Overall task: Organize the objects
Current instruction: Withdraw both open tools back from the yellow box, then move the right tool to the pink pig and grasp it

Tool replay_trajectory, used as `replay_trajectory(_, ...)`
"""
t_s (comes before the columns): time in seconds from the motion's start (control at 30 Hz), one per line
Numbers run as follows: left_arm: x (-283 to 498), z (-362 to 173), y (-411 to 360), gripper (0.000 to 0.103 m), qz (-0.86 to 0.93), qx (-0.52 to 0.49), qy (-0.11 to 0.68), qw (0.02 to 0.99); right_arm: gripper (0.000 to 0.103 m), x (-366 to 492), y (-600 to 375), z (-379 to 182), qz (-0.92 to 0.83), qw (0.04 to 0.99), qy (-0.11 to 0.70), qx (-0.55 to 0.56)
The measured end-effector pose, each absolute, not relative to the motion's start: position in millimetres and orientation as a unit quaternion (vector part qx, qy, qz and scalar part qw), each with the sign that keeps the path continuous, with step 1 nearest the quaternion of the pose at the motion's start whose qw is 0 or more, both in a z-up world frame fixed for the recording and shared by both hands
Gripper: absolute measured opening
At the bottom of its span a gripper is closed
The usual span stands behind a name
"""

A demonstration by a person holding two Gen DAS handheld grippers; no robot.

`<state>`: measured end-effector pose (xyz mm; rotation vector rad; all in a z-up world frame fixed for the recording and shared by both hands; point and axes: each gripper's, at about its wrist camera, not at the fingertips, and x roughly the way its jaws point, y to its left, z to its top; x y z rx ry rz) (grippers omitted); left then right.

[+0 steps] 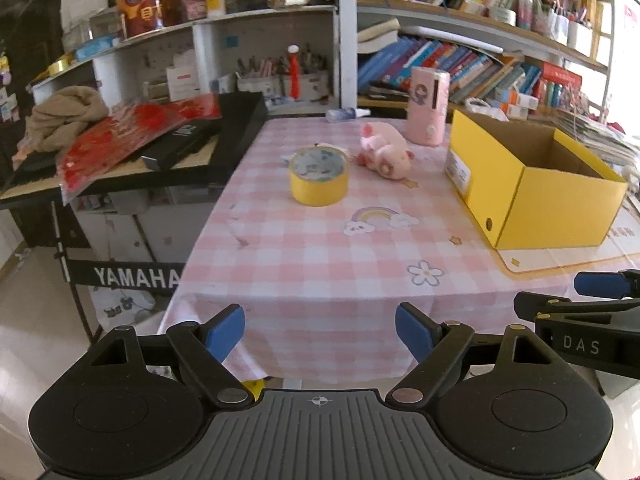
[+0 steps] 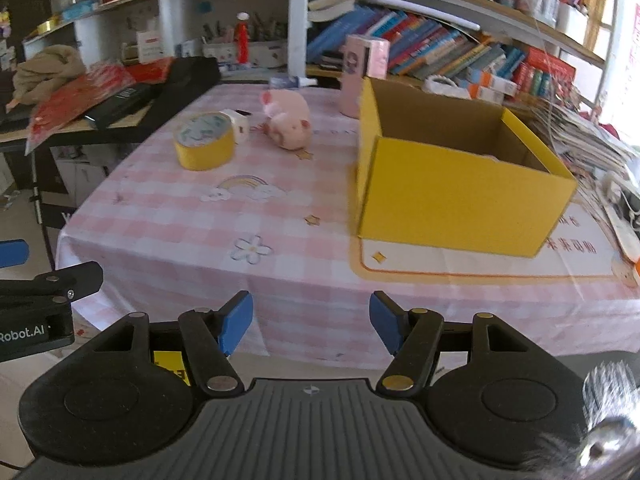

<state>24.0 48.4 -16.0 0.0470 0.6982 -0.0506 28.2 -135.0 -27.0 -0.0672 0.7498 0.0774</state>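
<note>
A counter [image 1: 320, 248] draped in pink-checked cloth fills the middle of the room. On its right side stands an open yellow cardboard box [image 2: 452, 200], long axis running away from the near edge, seemingly empty. Left of it, well apart, sit a pink plush pig [image 1: 384, 150] and, nearer the left edge, a yellow roll of tape [image 1: 319, 178] lying flat. Both grippers hover off the near edge, spread and empty: the left gripper [image 1: 320, 330] faces the tape almost straight ahead and is nearer it; the right gripper [image 2: 311, 326] faces the box.
</note>
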Motion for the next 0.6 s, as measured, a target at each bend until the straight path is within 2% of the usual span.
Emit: replay_trajectory(0.6, 48.8, -17.9, 64.2, 0.085, -0.016, -0.004, 0.34, 0.94, 0.063, 54.5, -114.6, -24.0, 0.065, 0.931, 0.356, -0.043)
